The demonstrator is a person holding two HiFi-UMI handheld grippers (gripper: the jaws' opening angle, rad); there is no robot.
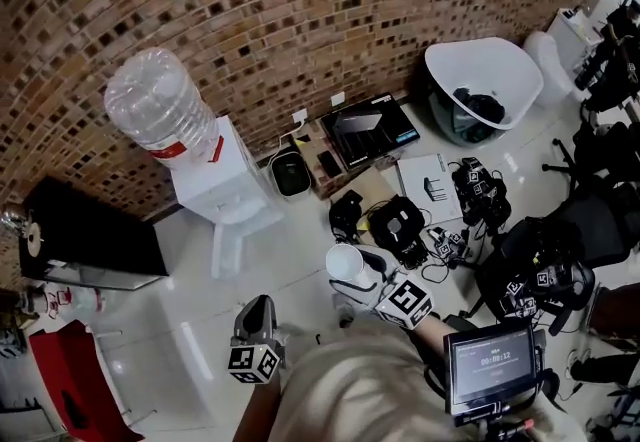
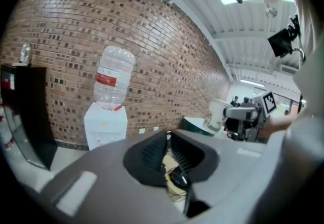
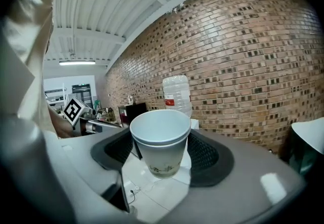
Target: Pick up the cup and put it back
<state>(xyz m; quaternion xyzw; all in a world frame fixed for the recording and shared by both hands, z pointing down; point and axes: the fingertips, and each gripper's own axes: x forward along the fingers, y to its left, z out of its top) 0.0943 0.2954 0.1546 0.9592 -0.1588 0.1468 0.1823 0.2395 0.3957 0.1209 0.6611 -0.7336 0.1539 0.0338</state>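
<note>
Above the floor (image 1: 190,320), right gripper (image 3: 162,151) clamping upright cup (image 3: 161,139), print illegible, left gripper (image 2: 169,153) closed, empty

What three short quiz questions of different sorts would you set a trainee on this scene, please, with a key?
1. True or false: the cup lies tipped on its side.
2. Multiple choice: the jaws of the right gripper press on the cup's A) rim from above, B) two opposite sides, C) base from below.
3. Fill in: the left gripper holds ____.

Key: 1 false, the cup is upright with its mouth up; 2 B; 3 nothing.
</note>
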